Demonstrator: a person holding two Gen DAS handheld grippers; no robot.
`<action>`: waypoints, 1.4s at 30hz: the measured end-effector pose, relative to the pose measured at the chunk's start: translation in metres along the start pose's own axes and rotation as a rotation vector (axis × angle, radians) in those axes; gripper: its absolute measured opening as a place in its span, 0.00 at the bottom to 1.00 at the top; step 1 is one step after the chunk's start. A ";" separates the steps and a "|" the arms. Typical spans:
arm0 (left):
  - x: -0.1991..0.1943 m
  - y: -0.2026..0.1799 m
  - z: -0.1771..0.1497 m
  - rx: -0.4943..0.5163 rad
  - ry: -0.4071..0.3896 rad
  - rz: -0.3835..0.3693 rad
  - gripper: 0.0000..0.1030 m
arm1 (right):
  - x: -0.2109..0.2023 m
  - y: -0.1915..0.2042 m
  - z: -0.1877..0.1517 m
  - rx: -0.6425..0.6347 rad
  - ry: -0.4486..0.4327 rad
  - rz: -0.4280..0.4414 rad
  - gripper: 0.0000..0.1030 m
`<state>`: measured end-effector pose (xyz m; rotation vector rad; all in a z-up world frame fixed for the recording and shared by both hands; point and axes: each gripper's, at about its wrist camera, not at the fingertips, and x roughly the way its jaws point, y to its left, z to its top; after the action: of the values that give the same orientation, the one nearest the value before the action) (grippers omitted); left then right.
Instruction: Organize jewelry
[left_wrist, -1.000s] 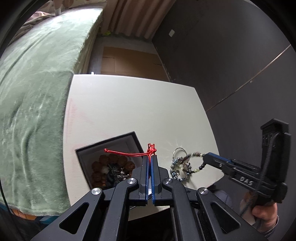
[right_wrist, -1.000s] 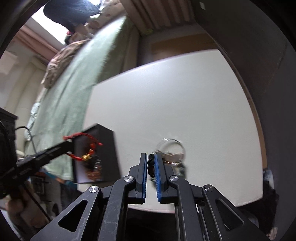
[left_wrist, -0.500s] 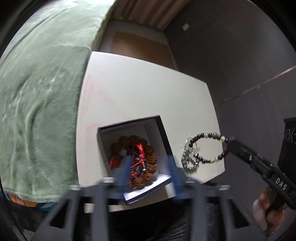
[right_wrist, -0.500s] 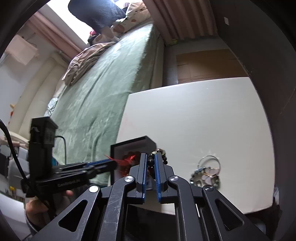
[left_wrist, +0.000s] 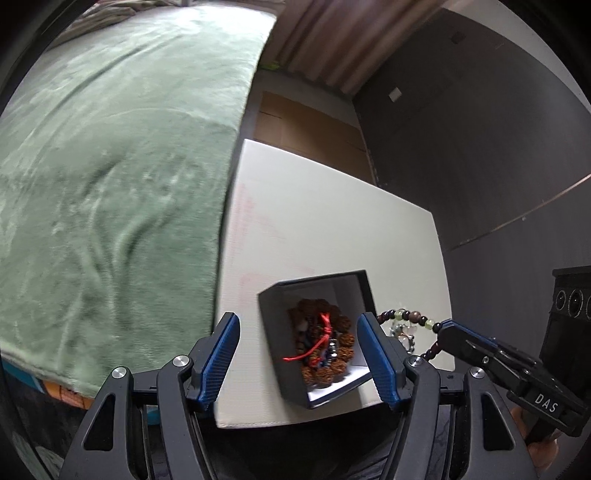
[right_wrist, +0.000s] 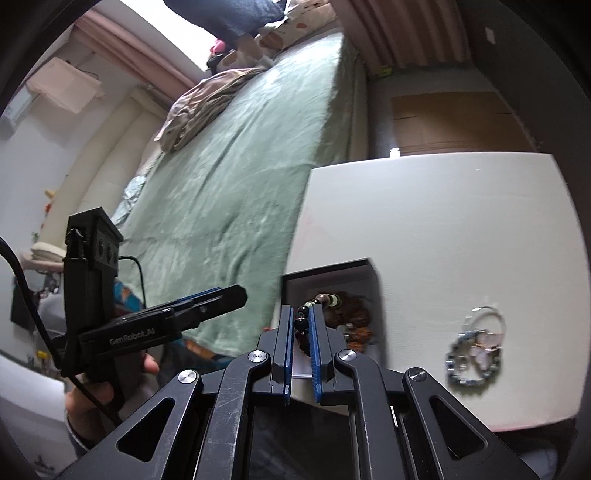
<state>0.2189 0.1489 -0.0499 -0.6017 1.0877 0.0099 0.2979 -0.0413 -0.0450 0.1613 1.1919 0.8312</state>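
Now black box, brown beads, red cord

left wrist: steeply down, close over box | right wrist: likewise, from right | shared: box, table

This is a bedroom in a home. A wide bed under a soft green plush blanket fills one side, with a crumpled beige quilt near its head. Pleated pinkish-brown curtains hang beyond it.
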 end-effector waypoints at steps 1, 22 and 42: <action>-0.001 0.003 0.000 -0.003 -0.001 0.001 0.65 | 0.002 0.003 0.000 -0.001 0.002 0.012 0.09; 0.006 -0.015 -0.003 0.038 -0.005 -0.004 0.65 | 0.016 -0.050 -0.017 0.131 0.049 -0.056 0.52; 0.074 -0.137 -0.025 0.284 0.122 -0.069 0.65 | -0.072 -0.151 -0.061 0.317 -0.076 -0.204 0.85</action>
<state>0.2749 0.0012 -0.0572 -0.3869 1.1606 -0.2410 0.3092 -0.2117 -0.0942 0.3216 1.2400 0.4513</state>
